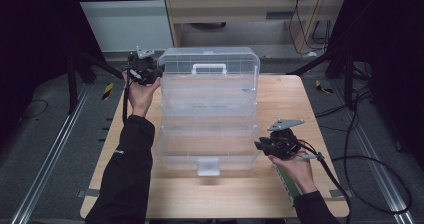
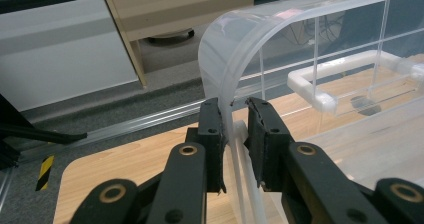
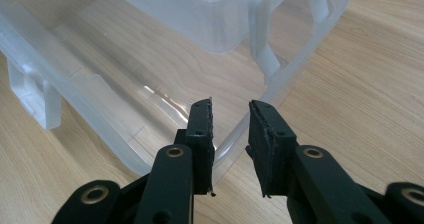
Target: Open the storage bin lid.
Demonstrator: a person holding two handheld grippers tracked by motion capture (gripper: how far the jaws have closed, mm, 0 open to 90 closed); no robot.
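Note:
A big clear plastic storage box (image 1: 207, 134) stands open on the wooden table (image 1: 290, 99), its tiers stepped back and its lid (image 1: 210, 61) raised at the far side. On the lid is a white handle (image 1: 209, 68). My left gripper (image 1: 155, 74) is at the lid's far left corner. In the left gripper view my left gripper (image 2: 234, 109) has its jaws shut on the curved lid edge (image 2: 225, 44). My right gripper (image 1: 259, 145) is at the box's near right corner. There my right gripper (image 3: 231, 106) stands open over the bottom tier's corner rim (image 3: 280, 89).
A white latch (image 1: 208, 166) juts from the box's near wall. A green flat object (image 1: 286, 183) lies under the right hand near the table's front right. Cables trail off the right edge. A cabinet (image 1: 250, 14) stands on the floor beyond the table.

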